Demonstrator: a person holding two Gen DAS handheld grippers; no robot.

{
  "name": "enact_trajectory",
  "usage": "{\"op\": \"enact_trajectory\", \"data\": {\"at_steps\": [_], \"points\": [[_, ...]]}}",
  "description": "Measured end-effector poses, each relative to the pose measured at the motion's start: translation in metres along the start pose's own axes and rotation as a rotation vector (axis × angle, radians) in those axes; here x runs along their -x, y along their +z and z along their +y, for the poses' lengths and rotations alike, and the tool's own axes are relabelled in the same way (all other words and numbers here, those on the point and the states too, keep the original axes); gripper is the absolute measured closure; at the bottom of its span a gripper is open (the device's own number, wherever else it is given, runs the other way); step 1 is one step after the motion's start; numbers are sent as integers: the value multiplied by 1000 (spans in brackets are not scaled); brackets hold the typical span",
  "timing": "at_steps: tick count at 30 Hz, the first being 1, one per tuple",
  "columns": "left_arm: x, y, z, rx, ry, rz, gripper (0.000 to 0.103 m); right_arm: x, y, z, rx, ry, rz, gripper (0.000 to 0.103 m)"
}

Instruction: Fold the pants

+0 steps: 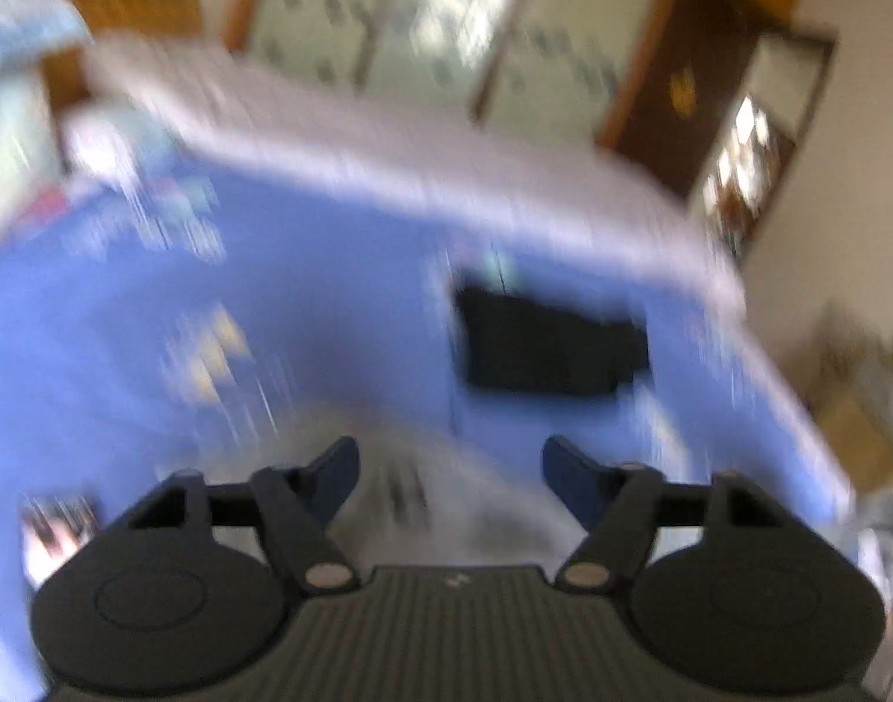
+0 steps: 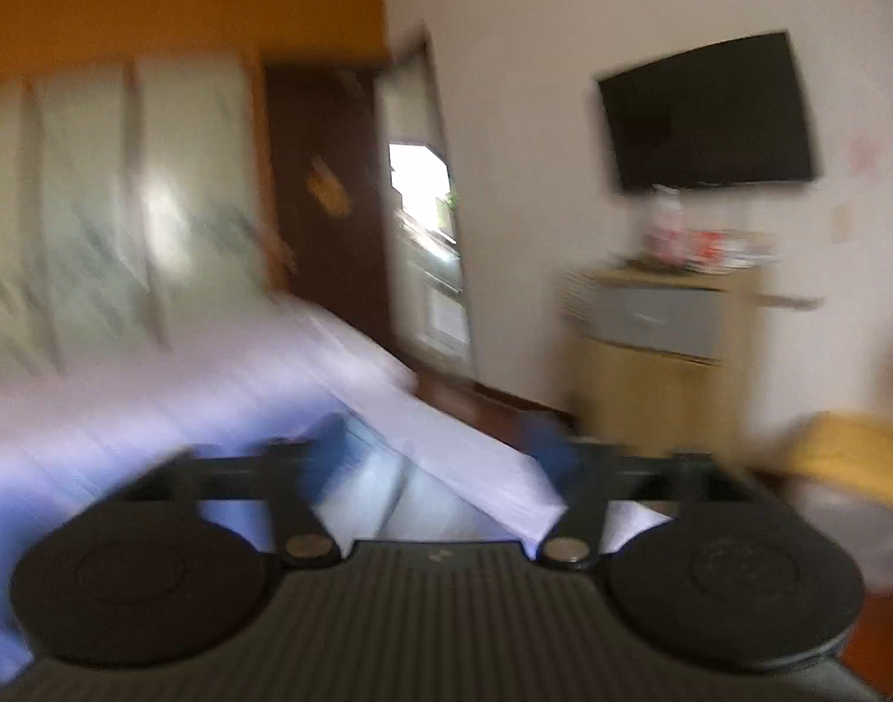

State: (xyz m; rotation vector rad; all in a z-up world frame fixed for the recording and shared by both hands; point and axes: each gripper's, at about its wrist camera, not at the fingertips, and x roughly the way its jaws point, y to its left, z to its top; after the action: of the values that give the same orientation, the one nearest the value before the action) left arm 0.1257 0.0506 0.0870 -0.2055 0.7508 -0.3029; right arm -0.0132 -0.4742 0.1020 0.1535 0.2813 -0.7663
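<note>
Both views are motion-blurred. In the left wrist view my left gripper is open and empty, held above a bed with a blue sheet. A dark folded garment, likely the pants, lies on the sheet ahead and a little right of the fingers. A pale grey cloth lies just under the gripper. In the right wrist view my right gripper is open and empty, over the bed's corner. No pants show in that view.
A white blanket lies along the bed's far side. Frosted wardrobe doors stand behind the bed. A wall TV hangs above a wooden cabinet with small items on it. A yellow item sits at right.
</note>
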Motion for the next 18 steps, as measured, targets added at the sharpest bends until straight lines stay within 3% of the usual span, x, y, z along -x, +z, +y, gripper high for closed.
{"op": "enact_trajectory", "data": {"at_steps": [3, 6, 7, 8, 9, 10, 11, 12, 13, 14, 16, 17, 18], "points": [[-55, -50, -7, 35, -44, 239, 30, 6, -42, 7, -34, 215, 80, 28], [-102, -80, 3, 114, -20, 400, 30, 31, -75, 36, 73, 425, 84, 28], [-116, -85, 9, 154, -10, 426, 30, 40, -87, 52, 140, 518, 96, 28], [-120, -84, 12, 184, -14, 390, 23, 48, -95, 67, 203, 581, 109, 27], [-122, -79, 15, 207, -15, 350, 24, 52, -102, 81, 266, 631, 122, 27], [-126, -74, 16, 225, 0, 333, 29, 55, -111, 96, 331, 674, 139, 27], [-134, -72, 12, 233, 10, 328, 53, 55, -123, 114, 408, 715, 158, 26], [-140, -68, 15, 232, 18, 332, 67, 52, -130, 129, 466, 735, 173, 24], [-144, -66, 17, 233, 21, 340, 77, 50, -142, 144, 518, 742, 190, 24], [-147, -65, 20, 253, 14, 352, 80, 45, -157, 161, 566, 742, 216, 25], [-144, -67, 21, 277, 0, 356, 83, 26, -176, 185, 637, 731, 281, 43], [-136, -61, 21, 274, -8, 347, 85, 14, -184, 194, 679, 719, 328, 88], [-125, -54, 23, 270, -27, 325, 86, 11, -184, 197, 682, 704, 364, 95]]}}
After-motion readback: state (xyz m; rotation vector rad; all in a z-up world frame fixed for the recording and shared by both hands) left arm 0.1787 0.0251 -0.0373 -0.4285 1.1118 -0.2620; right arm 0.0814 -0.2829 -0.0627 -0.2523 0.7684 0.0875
